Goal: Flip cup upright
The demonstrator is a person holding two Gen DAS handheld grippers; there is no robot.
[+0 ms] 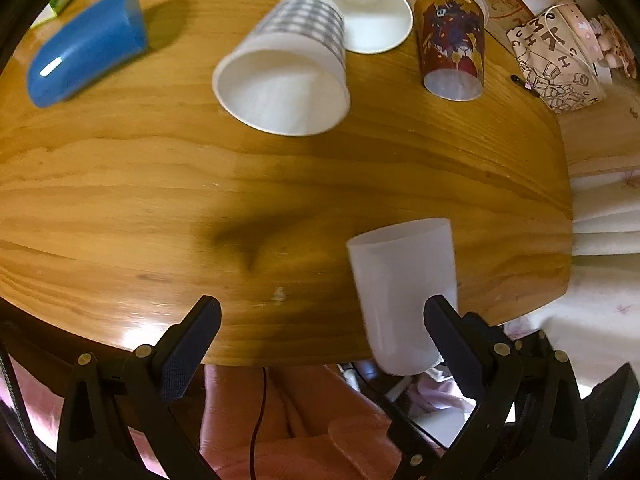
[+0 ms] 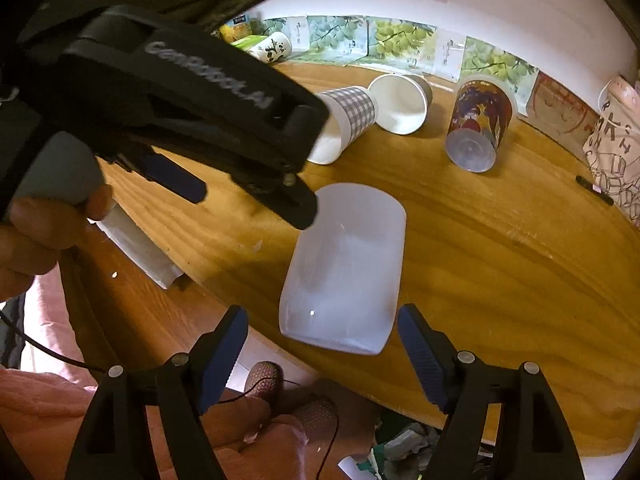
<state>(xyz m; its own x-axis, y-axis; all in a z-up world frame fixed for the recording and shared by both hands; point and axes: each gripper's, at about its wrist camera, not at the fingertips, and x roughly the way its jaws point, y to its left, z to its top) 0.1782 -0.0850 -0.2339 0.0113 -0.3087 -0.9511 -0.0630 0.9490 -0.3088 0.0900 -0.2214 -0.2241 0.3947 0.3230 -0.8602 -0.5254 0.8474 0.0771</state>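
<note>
A translucent white plastic cup (image 2: pixel 344 268) lies on its side near the front edge of the round wooden table (image 2: pixel 500 248), its closed base toward me. My right gripper (image 2: pixel 322 332) is open, its fingers on either side of the base without touching. My left gripper (image 1: pixel 322 316) is open and empty; the same cup (image 1: pixel 404 292) sits just inside its right finger (image 1: pixel 448 332). In the right wrist view the left gripper's body (image 2: pixel 192 92) hangs above the cup's far end.
On their sides at the back lie a blue cup (image 1: pixel 86 50), a checked paper cup (image 1: pixel 288 68), a white paper cup (image 1: pixel 370 16) and a printed cartoon cup (image 1: pixel 452 44). A patterned pouch (image 1: pixel 560 64) sits far right. The table edge and the person's legs are below.
</note>
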